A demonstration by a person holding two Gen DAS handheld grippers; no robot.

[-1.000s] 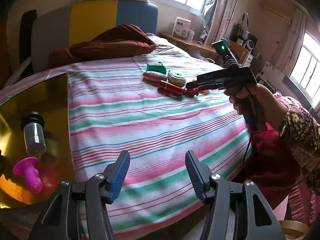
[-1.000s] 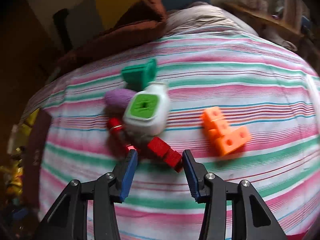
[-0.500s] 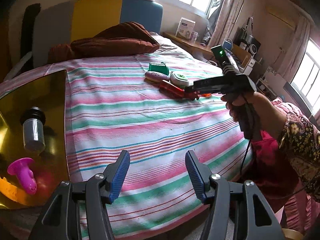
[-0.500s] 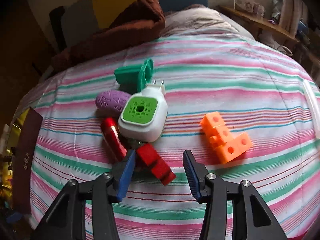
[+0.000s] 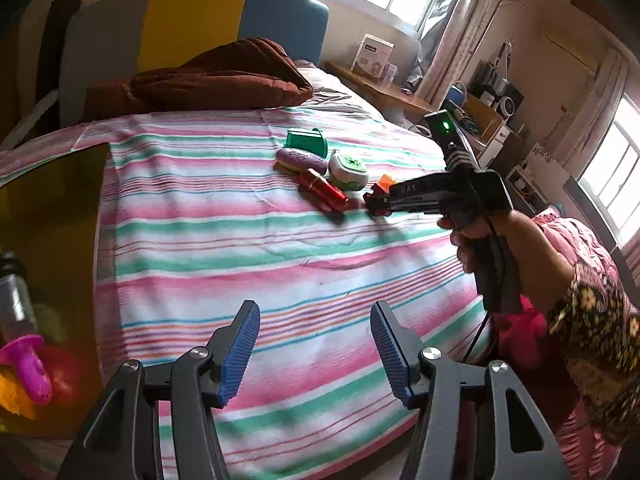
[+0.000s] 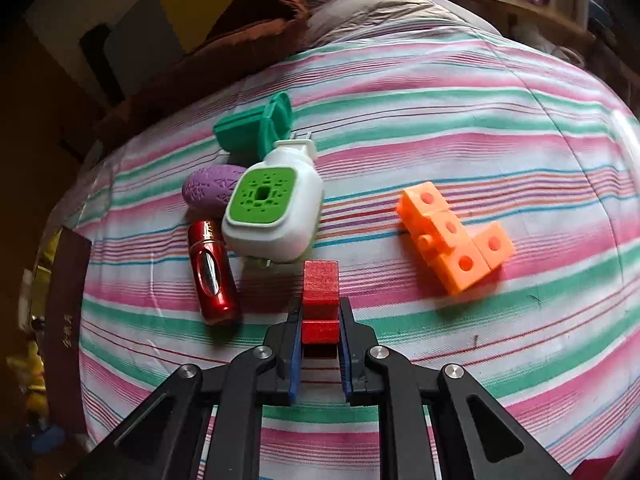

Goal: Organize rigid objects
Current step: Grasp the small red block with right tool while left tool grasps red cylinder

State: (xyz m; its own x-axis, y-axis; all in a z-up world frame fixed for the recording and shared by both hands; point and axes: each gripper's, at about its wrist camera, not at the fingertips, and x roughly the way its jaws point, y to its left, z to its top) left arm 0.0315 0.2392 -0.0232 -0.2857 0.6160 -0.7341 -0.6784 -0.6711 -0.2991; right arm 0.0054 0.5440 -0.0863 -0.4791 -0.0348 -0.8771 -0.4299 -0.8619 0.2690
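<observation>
Red stepped plastic block point(image 6: 320, 304) sits pinched on the striped bedspread point(image 6: 440, 128) as our right gripper point(image 6: 320, 320) has just closed on it, one orange cube cluster point(image 6: 454, 236) nearby, while our left gripper point(image 5: 316, 344) hangs wide apart, empty.

Clear cylindrical bottle with black cap point(image 5: 14, 292): cut off at left edge, left wrist view. Orange plastic block cluster point(image 5: 386, 181): mostly hidden behind black gripper body, centre right. Red stepped plastic block point(image 6: 320, 304): lower end hidden between fingers point(image 6: 295, 344), right wrist view.
</observation>
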